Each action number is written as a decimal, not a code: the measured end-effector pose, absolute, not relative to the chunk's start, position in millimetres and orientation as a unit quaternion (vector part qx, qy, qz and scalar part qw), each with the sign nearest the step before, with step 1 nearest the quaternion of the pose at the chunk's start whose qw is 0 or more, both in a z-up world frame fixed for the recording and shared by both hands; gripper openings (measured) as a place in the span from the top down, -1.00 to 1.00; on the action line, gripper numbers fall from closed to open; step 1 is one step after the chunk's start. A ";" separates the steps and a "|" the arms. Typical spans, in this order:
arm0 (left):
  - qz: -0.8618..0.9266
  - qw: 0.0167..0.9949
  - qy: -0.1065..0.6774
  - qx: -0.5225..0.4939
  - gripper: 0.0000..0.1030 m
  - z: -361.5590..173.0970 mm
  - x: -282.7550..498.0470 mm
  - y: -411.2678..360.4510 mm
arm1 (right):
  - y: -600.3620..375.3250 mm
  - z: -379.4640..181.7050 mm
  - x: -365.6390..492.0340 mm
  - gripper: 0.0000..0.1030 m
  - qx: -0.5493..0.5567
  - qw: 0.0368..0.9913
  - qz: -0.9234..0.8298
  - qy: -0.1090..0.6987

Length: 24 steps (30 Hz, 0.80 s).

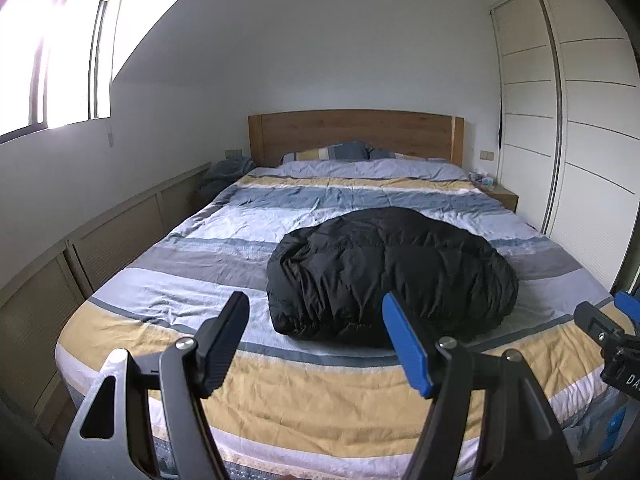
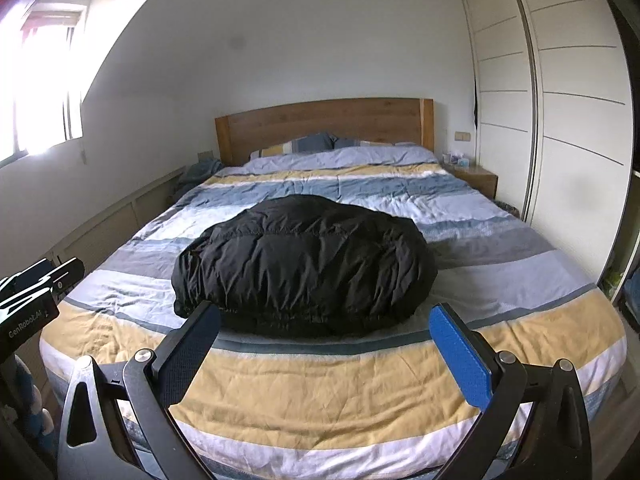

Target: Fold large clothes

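A black puffy jacket (image 1: 392, 272) lies bundled in a rounded heap on the striped bed cover (image 1: 280, 396), toward the foot of the bed; it also shows in the right wrist view (image 2: 304, 264). My left gripper (image 1: 314, 308) is open and empty, held above the foot of the bed, short of the jacket's near left edge. My right gripper (image 2: 324, 316) is open and empty, also short of the jacket's near edge. The right gripper's body shows at the right edge of the left wrist view (image 1: 612, 332), and the left gripper's body at the left edge of the right wrist view (image 2: 36, 296).
The bed has a wooden headboard (image 1: 356, 132) and pillows (image 1: 332, 152). A low cabinet (image 1: 100, 236) runs along the left wall under a window (image 1: 52, 60). A nightstand (image 1: 500, 196) and tall white wardrobe (image 1: 580, 120) stand on the right.
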<state>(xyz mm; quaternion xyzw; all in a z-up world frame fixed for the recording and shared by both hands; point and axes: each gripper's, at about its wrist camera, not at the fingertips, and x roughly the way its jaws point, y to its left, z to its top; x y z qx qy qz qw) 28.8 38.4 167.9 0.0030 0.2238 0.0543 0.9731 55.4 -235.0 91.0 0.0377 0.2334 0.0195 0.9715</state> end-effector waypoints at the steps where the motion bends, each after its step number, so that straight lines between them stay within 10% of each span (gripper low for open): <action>1: 0.053 0.974 0.222 0.002 -0.32 168.2 27.4 38.0 | -234.9 91.1 55.2 -0.99 0.036 0.972 0.018 0.233; 24: 0.037 0.967 0.250 0.013 -0.32 139.6 43.5 32.2 | -246.9 63.7 72.9 -0.99 0.047 0.963 0.004 0.264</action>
